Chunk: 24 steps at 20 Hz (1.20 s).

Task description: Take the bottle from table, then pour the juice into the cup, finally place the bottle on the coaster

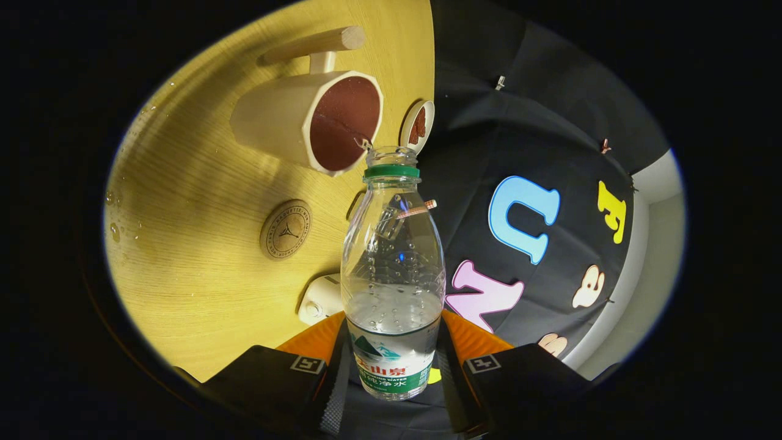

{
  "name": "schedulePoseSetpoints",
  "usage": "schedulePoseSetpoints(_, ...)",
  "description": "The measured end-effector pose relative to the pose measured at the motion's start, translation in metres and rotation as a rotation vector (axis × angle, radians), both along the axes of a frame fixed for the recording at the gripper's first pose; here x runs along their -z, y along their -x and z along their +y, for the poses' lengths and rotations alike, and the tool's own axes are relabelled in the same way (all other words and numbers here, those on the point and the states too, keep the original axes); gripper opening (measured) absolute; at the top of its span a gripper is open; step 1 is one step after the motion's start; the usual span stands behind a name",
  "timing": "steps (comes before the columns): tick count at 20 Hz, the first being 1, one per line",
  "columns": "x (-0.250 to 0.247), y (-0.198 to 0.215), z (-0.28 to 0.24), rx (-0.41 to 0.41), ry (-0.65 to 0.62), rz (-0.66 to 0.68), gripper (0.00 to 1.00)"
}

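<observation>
the clear plastic bottle point(393, 275), green neck ring, cap off, holds a little clear liquid and is clamped low between both fingers of the claw point(394, 382). its open mouth sits just at the rim of the cream cup point(305, 119), whose dark reddish inside faces it. the round wooden coaster point(286, 229) lies bare on the surface point(195, 287), beside the bottle.

Bottle point(393, 275): clear plastic, green neck ring, green-and-white label with a mountain motif. Cup point(308, 119): cream outside, reddish-brown inside. Coaster point(285, 229): tan, dark printed emblem. Bench point(201, 244): yellow wood grain. Small lid point(417, 125): white, brown inside.
</observation>
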State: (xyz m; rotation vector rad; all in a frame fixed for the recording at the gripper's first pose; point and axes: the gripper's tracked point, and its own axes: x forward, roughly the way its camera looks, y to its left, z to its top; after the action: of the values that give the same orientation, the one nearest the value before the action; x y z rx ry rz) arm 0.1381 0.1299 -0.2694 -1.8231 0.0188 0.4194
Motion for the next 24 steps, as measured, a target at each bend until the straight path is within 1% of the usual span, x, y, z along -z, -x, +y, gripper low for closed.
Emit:
schedulePoseSetpoints(4,-0.007,0.001,0.002,-0.020,0.028,-0.031,0.68)
schedulePoseSetpoints(11,-0.020,0.008,0.014,-0.087,0.095,-0.084,0.68)
schedulePoseSetpoints(17,-0.023,-0.002,0.023,-0.140,0.160,-0.111,0.68)
schedulePoseSetpoints(20,-0.032,-0.001,0.027,-0.161,0.184,-0.145,0.68)
schedulePoseSetpoints(24,-0.034,-0.003,0.031,-0.192,0.217,-0.156,0.68)
